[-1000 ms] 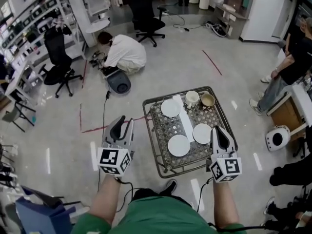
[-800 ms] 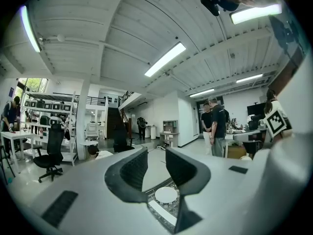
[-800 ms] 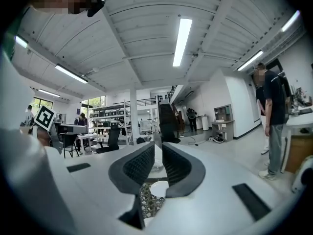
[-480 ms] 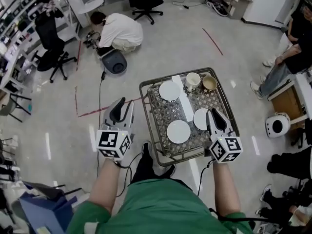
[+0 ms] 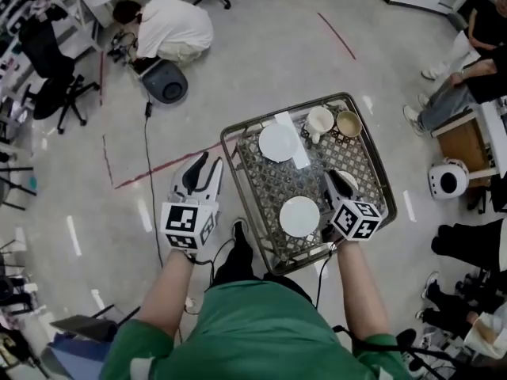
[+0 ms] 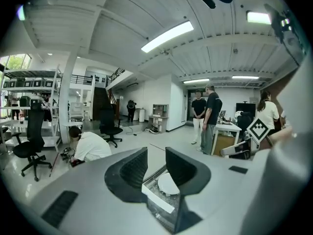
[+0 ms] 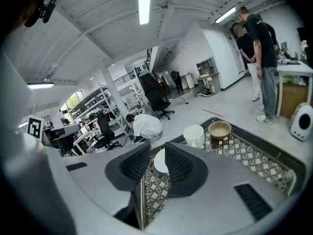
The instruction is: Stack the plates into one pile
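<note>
Jaws on your right gripper point(image 7: 157, 161) had just been opening, empty, beside a plate point(image 5: 299, 216); your left gripper point(image 6: 156, 166) had its jaws narrowly apart, empty.

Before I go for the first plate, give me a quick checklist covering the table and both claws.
1. Is the right claw open and empty: ok; its jaws have just been opening, nothing between them.
2. Is the left claw open and empty: ok; jaws apart, nothing held.
3. Is the left claw over the table: not ok; it hangs over the floor beside it.
4. Are the near plate and far plate free to lift: ok; both lie bare and apart.
5. Any plate beneath the right claw: cannot tell; the claw covers that spot.
</note>
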A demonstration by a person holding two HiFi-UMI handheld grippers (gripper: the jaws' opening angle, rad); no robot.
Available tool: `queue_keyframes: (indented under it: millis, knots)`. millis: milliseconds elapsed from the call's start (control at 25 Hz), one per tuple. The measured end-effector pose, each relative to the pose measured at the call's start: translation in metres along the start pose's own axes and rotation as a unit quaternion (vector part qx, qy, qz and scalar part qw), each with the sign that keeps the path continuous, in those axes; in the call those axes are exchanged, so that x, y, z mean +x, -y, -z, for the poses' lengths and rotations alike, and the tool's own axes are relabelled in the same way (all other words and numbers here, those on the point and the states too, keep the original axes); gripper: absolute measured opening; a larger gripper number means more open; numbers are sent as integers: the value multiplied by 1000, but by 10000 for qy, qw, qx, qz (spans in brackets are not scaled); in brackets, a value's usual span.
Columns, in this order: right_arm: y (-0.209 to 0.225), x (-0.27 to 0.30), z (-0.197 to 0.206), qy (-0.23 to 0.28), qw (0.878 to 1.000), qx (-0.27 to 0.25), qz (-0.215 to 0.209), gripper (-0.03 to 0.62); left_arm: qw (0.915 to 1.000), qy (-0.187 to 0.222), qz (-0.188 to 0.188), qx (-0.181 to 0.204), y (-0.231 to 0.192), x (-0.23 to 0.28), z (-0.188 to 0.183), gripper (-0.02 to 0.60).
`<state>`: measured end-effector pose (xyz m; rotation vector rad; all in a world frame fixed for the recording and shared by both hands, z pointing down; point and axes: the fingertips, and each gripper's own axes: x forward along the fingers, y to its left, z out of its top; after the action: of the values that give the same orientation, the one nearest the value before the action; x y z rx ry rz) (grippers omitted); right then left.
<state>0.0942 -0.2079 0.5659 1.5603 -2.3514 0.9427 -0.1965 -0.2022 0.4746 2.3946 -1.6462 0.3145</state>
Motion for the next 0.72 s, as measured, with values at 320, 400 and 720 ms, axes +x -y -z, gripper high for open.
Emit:
queue_keyframes:
  millis: [320, 400, 720]
  knots:
    - [16, 81, 61, -743, 9906, 1076, 404, 126, 9947, -851, 579, -13, -25, 32, 57, 126]
    - [23, 101, 71, -849, 9870, 1276, 488, 127, 9929, -976, 686, 34, -29, 41, 65, 126]
    - [39, 154, 112, -1024, 9570, 2662, 522, 149, 9880, -1291, 846, 33, -49, 51, 85, 126]
